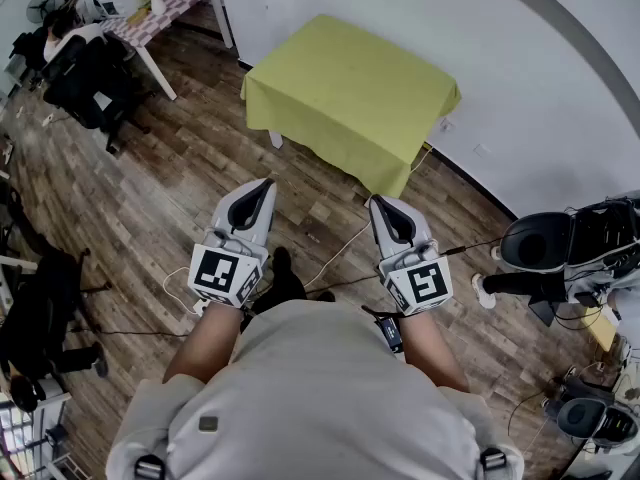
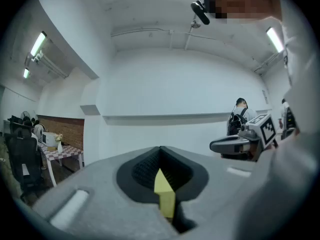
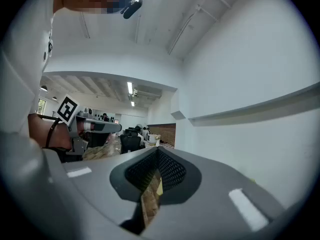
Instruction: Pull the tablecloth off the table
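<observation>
A yellow-green tablecloth [image 1: 350, 93] covers a small table by the white wall, its sides hanging down over the legs. In the head view both grippers are held up in front of the person, well short of the table. My left gripper [image 1: 268, 182] points toward the cloth's near left corner, jaws shut with nothing between them. My right gripper [image 1: 379, 201] points toward the near right corner and is also shut and empty. In the left gripper view a sliver of the tablecloth [image 2: 164, 191] shows through the slit below my left gripper's [image 2: 160, 149] closed jaws. The right gripper view shows my right gripper [image 3: 157, 151] shut.
A table with a checkered cloth [image 1: 168, 0] stands at the far left, with black office chairs [image 1: 90, 73] beside it. A cable [image 1: 340, 253] runs over the wooden floor between me and the table. More black chairs [image 1: 560, 243] stand at the right.
</observation>
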A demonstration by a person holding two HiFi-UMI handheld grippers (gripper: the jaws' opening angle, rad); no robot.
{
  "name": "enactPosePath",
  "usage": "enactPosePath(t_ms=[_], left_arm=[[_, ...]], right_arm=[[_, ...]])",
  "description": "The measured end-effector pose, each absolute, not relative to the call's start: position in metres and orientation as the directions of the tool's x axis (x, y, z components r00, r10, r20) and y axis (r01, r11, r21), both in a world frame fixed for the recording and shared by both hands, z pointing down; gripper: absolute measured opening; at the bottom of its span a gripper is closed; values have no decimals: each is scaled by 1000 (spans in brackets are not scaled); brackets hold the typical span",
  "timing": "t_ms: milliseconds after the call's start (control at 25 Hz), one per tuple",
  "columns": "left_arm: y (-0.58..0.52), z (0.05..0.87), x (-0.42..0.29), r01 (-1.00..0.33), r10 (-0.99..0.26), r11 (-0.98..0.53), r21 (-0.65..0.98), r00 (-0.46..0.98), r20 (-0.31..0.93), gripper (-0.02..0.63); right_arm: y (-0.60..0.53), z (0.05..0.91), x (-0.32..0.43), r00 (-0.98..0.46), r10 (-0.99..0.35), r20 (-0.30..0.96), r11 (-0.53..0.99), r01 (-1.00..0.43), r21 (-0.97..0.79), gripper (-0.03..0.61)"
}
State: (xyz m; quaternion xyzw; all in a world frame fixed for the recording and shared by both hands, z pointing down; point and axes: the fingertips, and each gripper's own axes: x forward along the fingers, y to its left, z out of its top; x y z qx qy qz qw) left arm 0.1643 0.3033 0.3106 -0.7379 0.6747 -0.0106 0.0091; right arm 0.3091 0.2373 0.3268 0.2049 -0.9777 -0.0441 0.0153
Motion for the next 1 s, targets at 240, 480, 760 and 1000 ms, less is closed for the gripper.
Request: enactPosePath(t_ms=[240,480,760,1000], left_arm=[[301,311,161,-996,-996,-88,-18,88,6,2],[293,314,148,-997,-997,-82,-8,82,14,3],[272,321,118,-996,-996,-84,-4,84,21,3],[242,333,71,-996,-995,-94,10,94,36,3]], right_arm=[[235,326,306,-916,-402,14,912,-399,93,10],[228,332,293,-920,-391,32,917,-387,95,9],[206,340,265,-915,-399,58,913,-391,112,10],[174,350,221,-906,-416,73,908,-410,86,11]])
